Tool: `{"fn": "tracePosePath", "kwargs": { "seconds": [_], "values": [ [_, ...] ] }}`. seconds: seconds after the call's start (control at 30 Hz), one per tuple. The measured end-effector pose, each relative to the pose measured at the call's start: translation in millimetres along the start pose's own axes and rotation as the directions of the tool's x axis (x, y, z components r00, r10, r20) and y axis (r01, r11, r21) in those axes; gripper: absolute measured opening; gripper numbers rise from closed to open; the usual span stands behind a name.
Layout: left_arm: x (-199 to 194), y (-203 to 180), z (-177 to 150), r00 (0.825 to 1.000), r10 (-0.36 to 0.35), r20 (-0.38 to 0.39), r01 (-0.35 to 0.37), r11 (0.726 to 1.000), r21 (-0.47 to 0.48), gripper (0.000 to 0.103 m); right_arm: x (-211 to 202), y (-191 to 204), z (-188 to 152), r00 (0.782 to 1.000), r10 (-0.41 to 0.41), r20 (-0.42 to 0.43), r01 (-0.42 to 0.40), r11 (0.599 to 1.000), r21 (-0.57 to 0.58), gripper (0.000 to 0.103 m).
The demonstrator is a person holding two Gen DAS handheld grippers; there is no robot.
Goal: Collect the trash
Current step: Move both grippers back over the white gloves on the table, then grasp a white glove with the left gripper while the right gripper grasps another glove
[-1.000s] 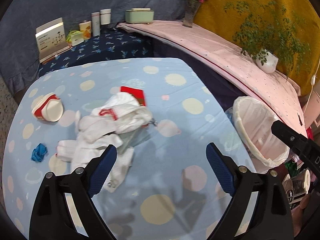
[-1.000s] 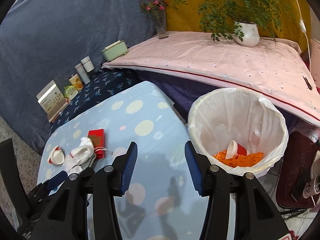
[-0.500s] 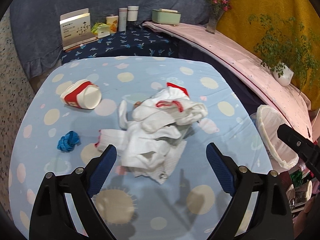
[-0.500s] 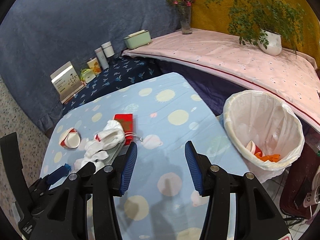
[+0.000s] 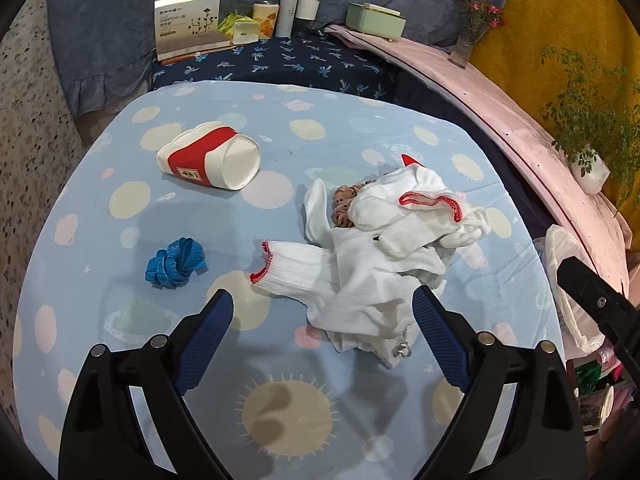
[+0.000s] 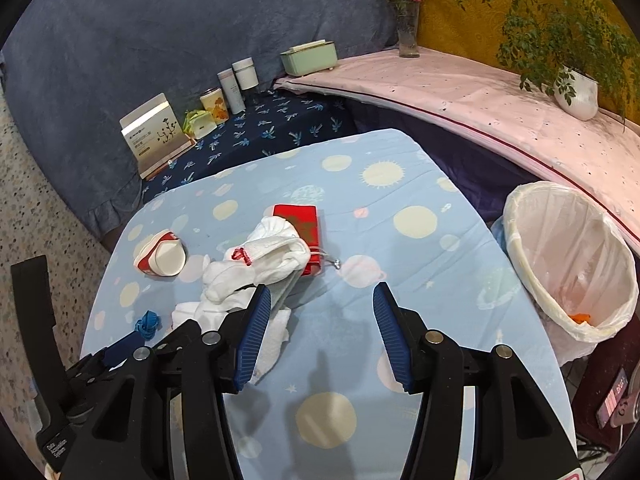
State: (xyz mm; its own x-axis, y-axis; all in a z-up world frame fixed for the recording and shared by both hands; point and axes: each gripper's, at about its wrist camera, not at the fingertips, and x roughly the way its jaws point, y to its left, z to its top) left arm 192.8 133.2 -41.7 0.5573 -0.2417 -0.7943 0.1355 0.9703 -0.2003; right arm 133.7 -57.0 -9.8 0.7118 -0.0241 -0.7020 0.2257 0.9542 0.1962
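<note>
On the blue spotted tablecloth (image 5: 280, 360) lie a tipped red-and-white paper cup (image 5: 212, 160), a crumpled blue strip (image 5: 176, 262) and a heap of white gloves (image 5: 380, 248) over a red packet (image 6: 298, 220). My left gripper (image 5: 322, 296) hangs open just above the near edge of the gloves, touching nothing. Over bare cloth to the right of the heap, my right gripper (image 6: 322, 288) holds nothing and its jaws are opening. The white-lined bin (image 6: 568, 256) stands off the table's right side, with orange scraps at its bottom.
A dark blue shelf behind the table carries a card box (image 5: 188, 20), tins (image 5: 298, 12) and a green case (image 5: 376, 20). A pink-covered ledge (image 6: 460, 92) holds a vase and a potted plant (image 6: 576, 88). Speckled floor lies left of the table.
Both views have swung left, away from the bin and onto the glove heap. The gloves now lie between my left fingers, and the bin has slid to the right edge.
</note>
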Motion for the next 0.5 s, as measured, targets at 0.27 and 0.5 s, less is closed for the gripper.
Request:
{"fn": "tracePosePath", "kwargs": {
  "seconds": [0.27, 0.5],
  "values": [
    [23.6, -11.4, 3.2, 0.998, -0.046, -0.048, 0.049, 0.997, 0.062, 0.065, 11.6, 1.9, 2.8, 1.0, -0.011, -0.013, 0.011, 1.0, 0.003, 0.053],
    [28.4, -12.6, 2.7, 0.991, -0.102, -0.084, 0.107, 0.993, 0.059, 0.006, 20.7, 0.0, 4.2, 0.999, -0.017, -0.032, 0.018, 1.0, 0.016, 0.053]
  ]
}}
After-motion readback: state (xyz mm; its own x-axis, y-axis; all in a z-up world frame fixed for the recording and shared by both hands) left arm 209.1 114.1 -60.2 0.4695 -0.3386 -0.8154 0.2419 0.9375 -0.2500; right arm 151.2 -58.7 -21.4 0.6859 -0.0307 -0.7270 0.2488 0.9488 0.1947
